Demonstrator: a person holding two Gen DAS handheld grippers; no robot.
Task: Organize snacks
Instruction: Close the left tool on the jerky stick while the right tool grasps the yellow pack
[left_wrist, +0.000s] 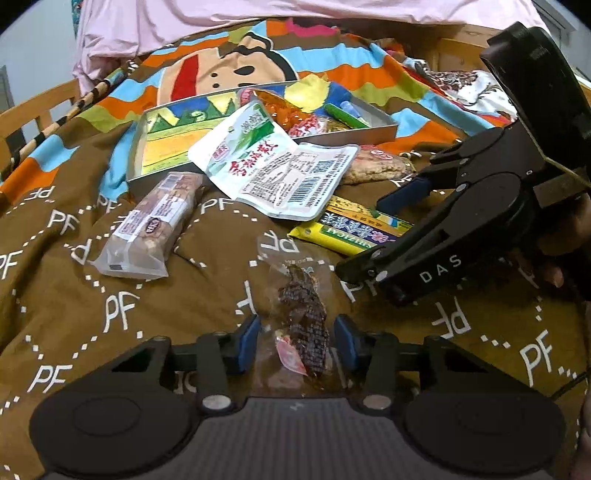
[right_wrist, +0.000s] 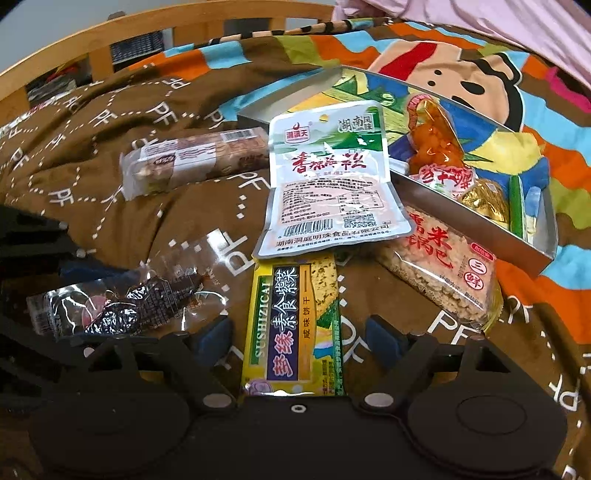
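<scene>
Snacks here look light and crinkly: the clear dark-snack pouch (left_wrist: 301, 317) lies between the wide-open left gripper (left_wrist: 297, 341), the stiffer yellow cracker pack (right_wrist: 293, 328) between the wide-open right gripper (right_wrist: 299, 339), each best pinched mid-body.

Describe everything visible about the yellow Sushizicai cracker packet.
The yellow Sushizicai cracker packet is a long, flat, glossy wrapper, sealed as far as can be seen, with a purple panel of Chinese characters, a green band printed SUSHIZICAI and a picture of speckled crackers. It lies flat on the brown quilt, lengthwise between the open fingers of the right tool, which are not touching it. Its far end is tucked under the white pouch.
</scene>
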